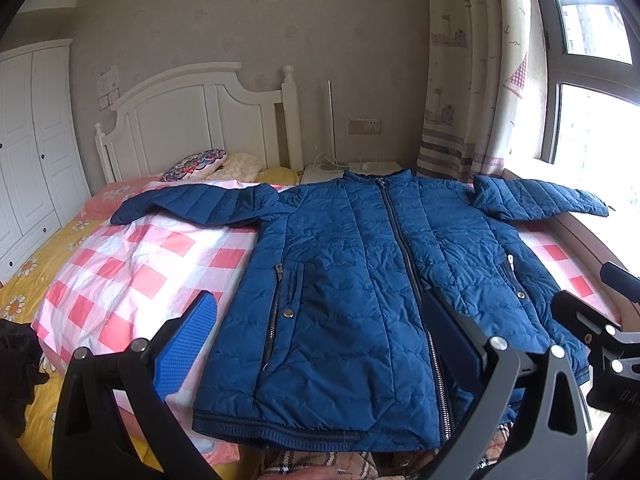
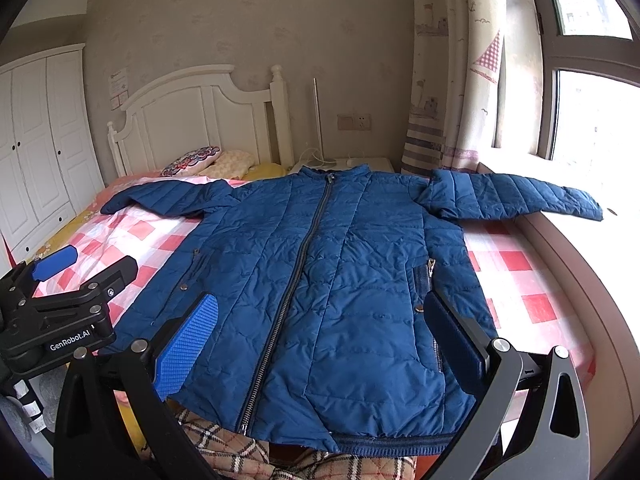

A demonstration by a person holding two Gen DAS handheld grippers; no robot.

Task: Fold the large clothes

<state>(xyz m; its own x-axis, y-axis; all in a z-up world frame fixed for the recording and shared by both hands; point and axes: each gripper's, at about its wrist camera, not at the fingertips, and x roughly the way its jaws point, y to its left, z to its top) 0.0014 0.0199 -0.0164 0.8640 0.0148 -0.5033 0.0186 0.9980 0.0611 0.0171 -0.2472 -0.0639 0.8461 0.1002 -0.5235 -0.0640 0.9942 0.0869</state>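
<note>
One blue jacket (image 1: 344,280) lies flat and zipped on the bed (image 1: 132,264), front up, its two sleeves spread out to either side and its hem nearest me. My left claw (image 1: 320,344) hangs over the lower part of the jacket with its two fingers wide apart, holding nothing, and my right claw (image 2: 324,344) does the same further right, also spread and gripping nothing. Two pillows (image 2: 208,162) sit by the one white headboard (image 2: 200,116), with a wardrobe (image 2: 40,140) at the left and a curtain (image 2: 452,80) by the window (image 2: 592,92).
</note>
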